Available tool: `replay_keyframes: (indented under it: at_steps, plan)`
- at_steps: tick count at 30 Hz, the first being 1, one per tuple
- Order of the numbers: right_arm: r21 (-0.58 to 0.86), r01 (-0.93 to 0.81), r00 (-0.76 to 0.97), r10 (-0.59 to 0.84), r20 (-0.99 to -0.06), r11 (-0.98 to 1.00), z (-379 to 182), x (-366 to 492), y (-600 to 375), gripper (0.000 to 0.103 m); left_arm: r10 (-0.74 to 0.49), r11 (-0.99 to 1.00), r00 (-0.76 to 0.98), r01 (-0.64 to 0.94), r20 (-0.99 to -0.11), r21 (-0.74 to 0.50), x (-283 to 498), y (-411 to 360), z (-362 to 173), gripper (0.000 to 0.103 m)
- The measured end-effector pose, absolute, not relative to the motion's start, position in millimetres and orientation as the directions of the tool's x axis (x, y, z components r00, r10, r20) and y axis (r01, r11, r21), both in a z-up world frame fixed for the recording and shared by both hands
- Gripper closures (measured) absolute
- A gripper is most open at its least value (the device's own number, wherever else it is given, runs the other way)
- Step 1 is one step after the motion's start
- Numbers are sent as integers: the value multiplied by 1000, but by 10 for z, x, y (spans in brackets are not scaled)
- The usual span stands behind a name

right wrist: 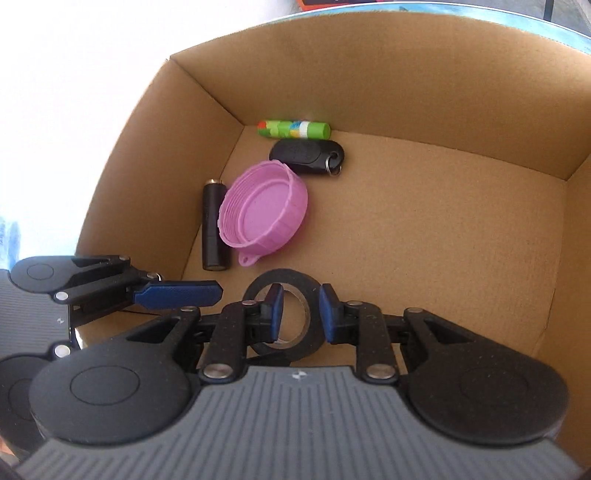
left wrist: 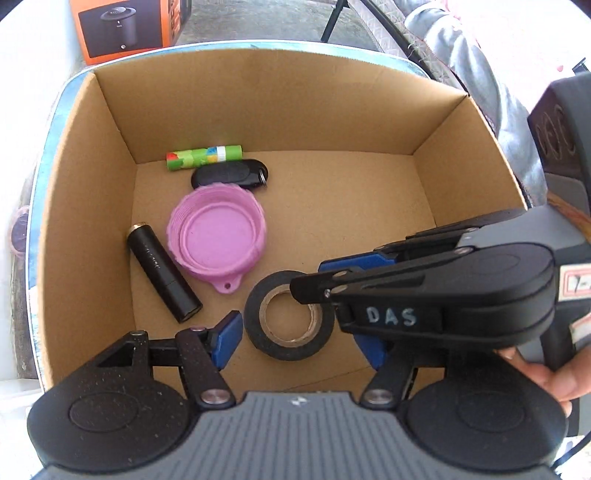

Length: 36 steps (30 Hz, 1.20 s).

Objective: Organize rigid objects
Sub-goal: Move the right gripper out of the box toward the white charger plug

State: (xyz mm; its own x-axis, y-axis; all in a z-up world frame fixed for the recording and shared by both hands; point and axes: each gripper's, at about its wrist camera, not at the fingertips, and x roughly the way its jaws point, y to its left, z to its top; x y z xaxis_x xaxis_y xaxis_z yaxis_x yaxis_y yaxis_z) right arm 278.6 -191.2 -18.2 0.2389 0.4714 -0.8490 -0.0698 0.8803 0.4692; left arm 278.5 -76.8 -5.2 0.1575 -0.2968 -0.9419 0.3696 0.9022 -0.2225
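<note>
A black tape roll [left wrist: 254,326] [right wrist: 291,276] lies on the floor of an open cardboard box [left wrist: 258,103] [right wrist: 406,74], near its front. My left gripper [left wrist: 299,334] stands open around the roll, its blue pads a little off the rim; one of its fingers [right wrist: 177,293] shows at the left. My right gripper [right wrist: 301,314] [left wrist: 310,291] is shut on the roll's wall, one pad in the hole and one outside. Behind lie a pink ribbed lid [left wrist: 218,240] [right wrist: 264,206], a black cylinder [left wrist: 162,273] [right wrist: 214,229], a black key fob [left wrist: 229,175] [right wrist: 306,155] and a green tube [left wrist: 205,157] [right wrist: 293,129].
The box's tall walls close in on all sides. Bare floor [right wrist: 424,240] fills its right half. An orange product carton [left wrist: 125,29] stands beyond the far wall, and a person's grey sleeve [left wrist: 480,74] and hand [left wrist: 546,373] are at the right.
</note>
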Motion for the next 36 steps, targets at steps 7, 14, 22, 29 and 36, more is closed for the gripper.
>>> replay_keyframes:
  at_steps: [7,14,22,29,36]
  plan:
    - [536,-100,487,511,-708,838,453,2196,-2264,78,-340,888,334,421,-879,-184,2392,-666,458,30]
    - [565,-90,705,454,-545,820,820,1014,-2591,68,-472,823,481,541,-739,-173,1553,-484,891,21]
    - [641,92,730,387,-564,762,3,342,-2411,64,-515,721,451,688,-729,-84,715,-666,312,18]
    - [604,198,732,293,-615,772,-268,223,-2302,63,-490,702,397,708,-776,-81,597,-822,-38,18]
    - [594,204,705,304,-640,778,-306,327,-2237,63,-451,719,396,692,-800,-64,642,-875,-245,18]
